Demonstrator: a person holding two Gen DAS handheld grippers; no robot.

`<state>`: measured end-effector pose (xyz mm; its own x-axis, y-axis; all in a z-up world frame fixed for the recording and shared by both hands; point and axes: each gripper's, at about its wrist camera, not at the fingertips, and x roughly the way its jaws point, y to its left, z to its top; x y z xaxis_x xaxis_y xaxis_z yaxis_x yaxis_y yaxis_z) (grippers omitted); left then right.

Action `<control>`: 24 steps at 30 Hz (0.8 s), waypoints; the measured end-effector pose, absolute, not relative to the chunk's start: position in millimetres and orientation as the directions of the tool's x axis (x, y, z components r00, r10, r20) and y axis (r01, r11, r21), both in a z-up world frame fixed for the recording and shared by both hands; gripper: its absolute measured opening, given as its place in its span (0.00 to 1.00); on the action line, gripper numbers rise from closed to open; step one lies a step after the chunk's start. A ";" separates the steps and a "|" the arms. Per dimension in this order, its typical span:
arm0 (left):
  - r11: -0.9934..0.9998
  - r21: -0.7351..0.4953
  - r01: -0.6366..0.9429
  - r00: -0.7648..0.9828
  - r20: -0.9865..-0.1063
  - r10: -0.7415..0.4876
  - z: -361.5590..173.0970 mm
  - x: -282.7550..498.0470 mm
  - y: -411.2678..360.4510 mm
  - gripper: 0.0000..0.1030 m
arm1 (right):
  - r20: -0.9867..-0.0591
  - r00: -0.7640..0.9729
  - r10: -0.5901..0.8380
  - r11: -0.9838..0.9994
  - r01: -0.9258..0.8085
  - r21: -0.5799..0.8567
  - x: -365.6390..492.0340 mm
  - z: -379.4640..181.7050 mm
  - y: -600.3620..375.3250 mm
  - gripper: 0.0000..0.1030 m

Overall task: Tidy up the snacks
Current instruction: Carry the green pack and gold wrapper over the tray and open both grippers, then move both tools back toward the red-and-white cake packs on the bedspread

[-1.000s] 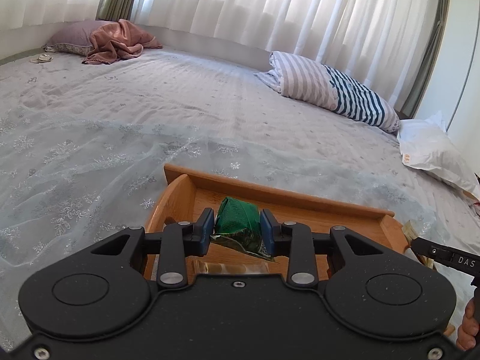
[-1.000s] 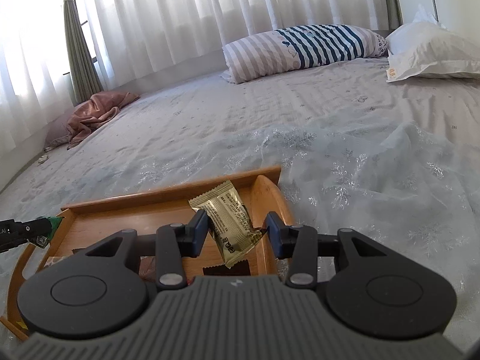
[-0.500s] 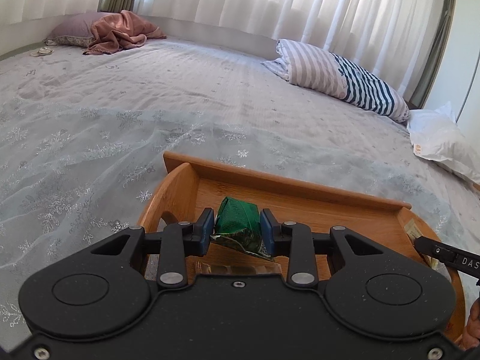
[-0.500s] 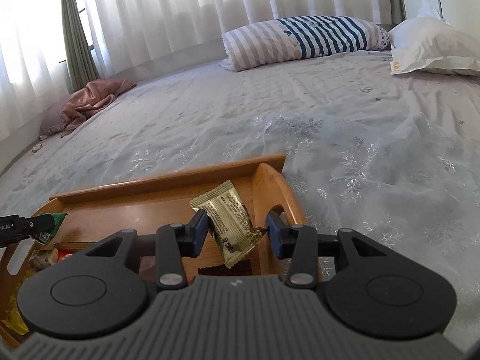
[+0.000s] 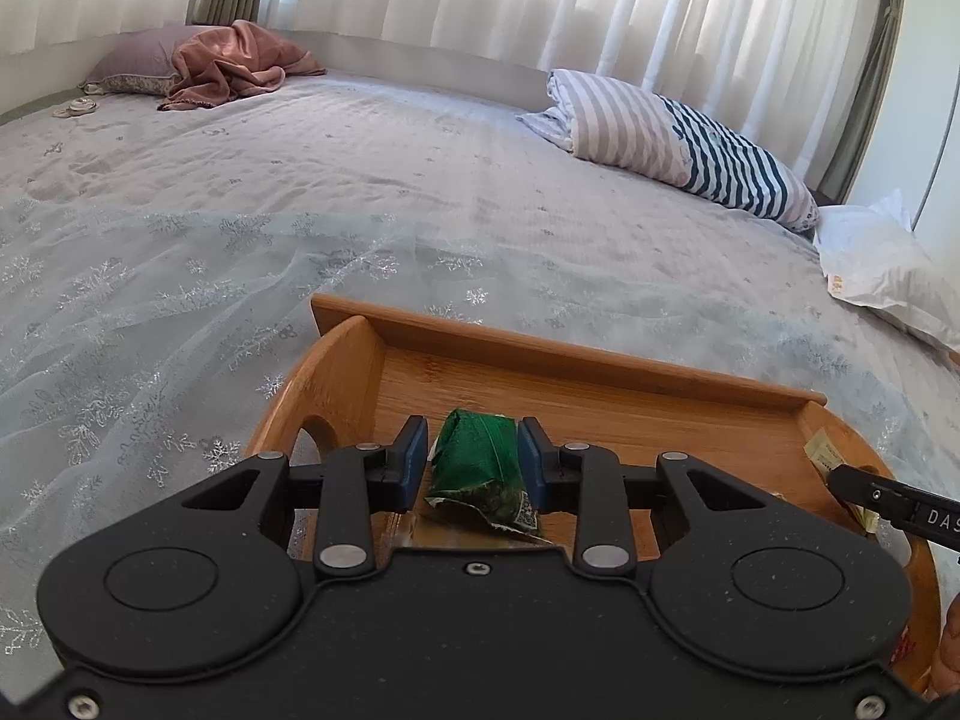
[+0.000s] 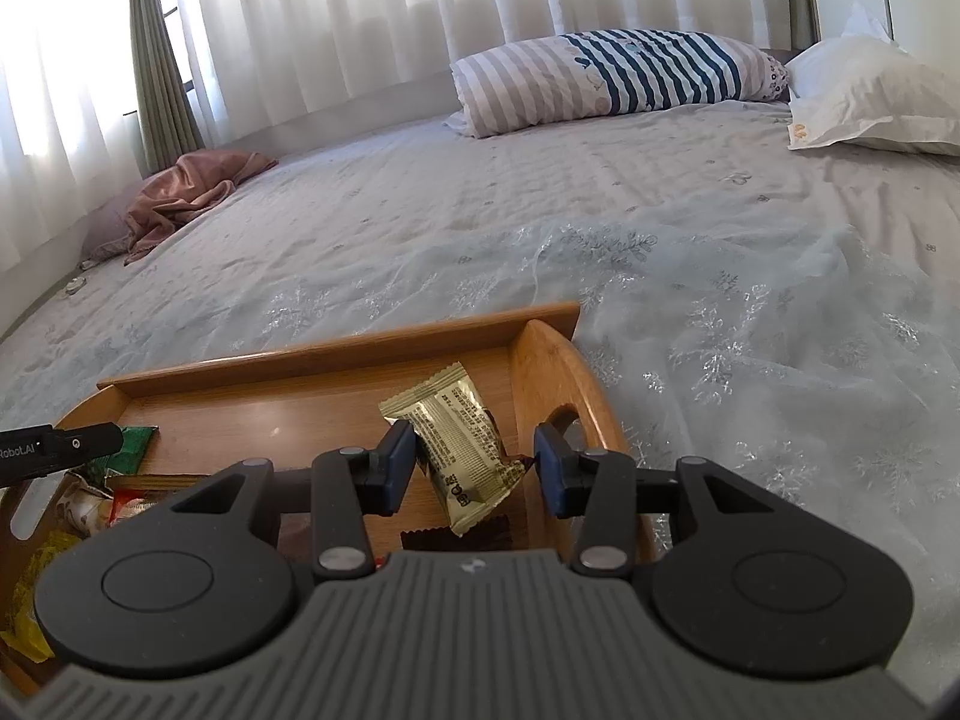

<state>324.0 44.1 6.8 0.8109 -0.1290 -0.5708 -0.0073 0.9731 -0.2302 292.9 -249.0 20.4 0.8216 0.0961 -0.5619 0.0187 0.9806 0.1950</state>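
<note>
In the left wrist view, we see our left gripper low in the middle of the frame, its blue pads pressed narrow on either side of a green packet. The packet hangs over the floor of a wooden tray, towards the tray's left end, its crumpled tail drooping at the lower right. The tray sits on a grey bedspread with silver snowflakes. At the right edge the tip of our right gripper pokes in over the tray's right end, with a bit of gold wrapper beside it. A striped pillow lies at the upper right, a pink blanket at the upper left, and white curtains run along the top.

In the right wrist view, our right gripper sits at centre bottom. Its jaws have just been opening a little; the gold wrapper stands between them, touching the left pad, with a gap to the right one. It hangs tilted over the right end of the tray, above a dark wrapper. At the left edge the left gripper reaches in with the green packet, above more snacks heaped in the tray's left end. The pillow is at the upper right, the blanket at the left.
</note>
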 end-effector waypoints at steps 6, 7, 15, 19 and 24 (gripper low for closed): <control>0.980 -0.199 0.005 0.830 -0.546 -0.116 16.3 313.7 41.8 0.56 | -0.540 0.836 0.095 0.982 0.010 0.188 286.7 23.8 -249.6 0.67; 0.981 -0.195 0.013 0.832 -0.541 -0.119 18.6 311.0 41.2 0.58 | -0.538 0.838 0.096 0.982 0.008 0.187 284.1 24.0 -249.4 0.67; 0.982 -0.181 0.043 0.841 -0.525 -0.134 31.0 285.8 38.9 0.80 | -0.505 0.854 0.124 0.981 -0.027 0.194 263.7 35.9 -248.4 0.76; 0.984 -0.166 0.067 0.843 -0.518 -0.144 36.1 269.2 36.8 0.83 | -0.486 0.858 0.167 0.972 -0.061 0.226 248.1 43.5 -249.6 0.80; 0.982 -0.165 0.095 0.840 -0.516 -0.168 43.2 247.4 33.0 0.85 | -0.479 0.854 0.203 0.970 -0.108 0.220 227.4 48.3 -241.9 0.81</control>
<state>247.4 33.0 43.2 0.8402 -0.1680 -0.5155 0.0952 0.9817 -0.1649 227.4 -241.9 48.3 0.8538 0.2034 -0.4793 -0.1075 0.9696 0.2199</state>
